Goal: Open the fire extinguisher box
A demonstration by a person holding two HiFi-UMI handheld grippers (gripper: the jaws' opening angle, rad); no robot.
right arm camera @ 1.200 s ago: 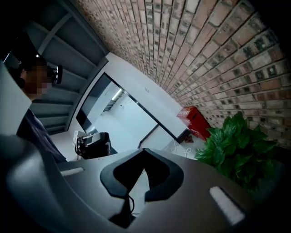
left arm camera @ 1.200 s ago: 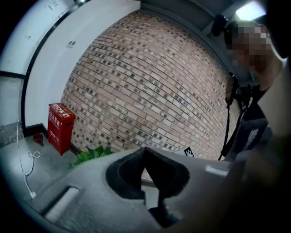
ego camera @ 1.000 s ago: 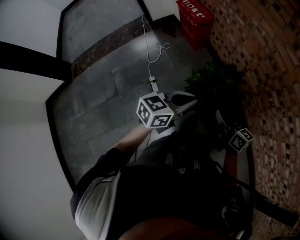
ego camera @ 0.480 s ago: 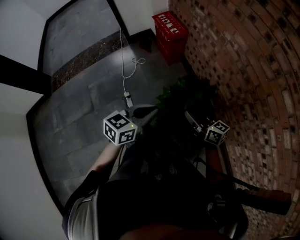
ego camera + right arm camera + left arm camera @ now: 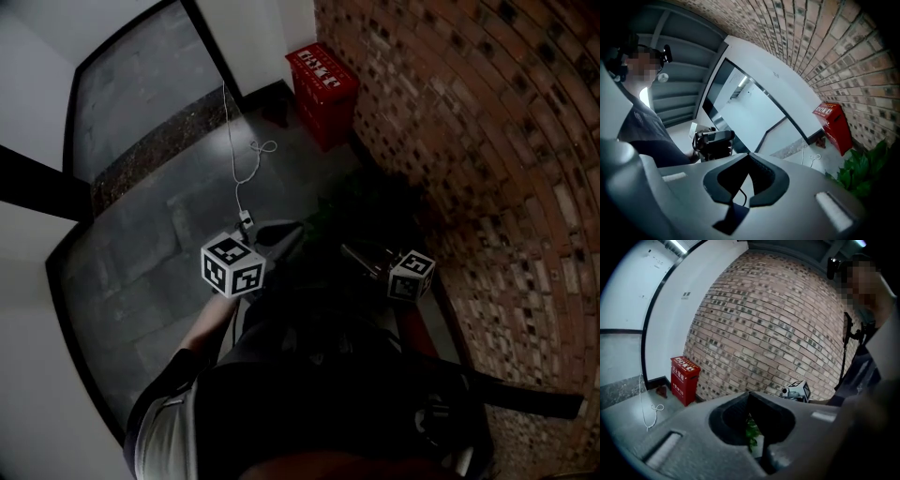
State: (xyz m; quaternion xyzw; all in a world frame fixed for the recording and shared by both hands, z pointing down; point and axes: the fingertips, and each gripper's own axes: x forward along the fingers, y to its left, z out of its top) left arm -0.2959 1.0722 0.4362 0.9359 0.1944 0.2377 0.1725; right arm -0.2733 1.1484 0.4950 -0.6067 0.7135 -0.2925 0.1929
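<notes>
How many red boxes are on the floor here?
1. The red box stands against the brick wall, near the room's corner. Others could be hidden behind the person.

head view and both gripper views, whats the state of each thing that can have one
fire extinguisher box: closed, upright on the floor against the brick wall
left gripper: shut, nothing held
right gripper: shut, nothing held
white cord: slack on the floor, looped near the box
</notes>
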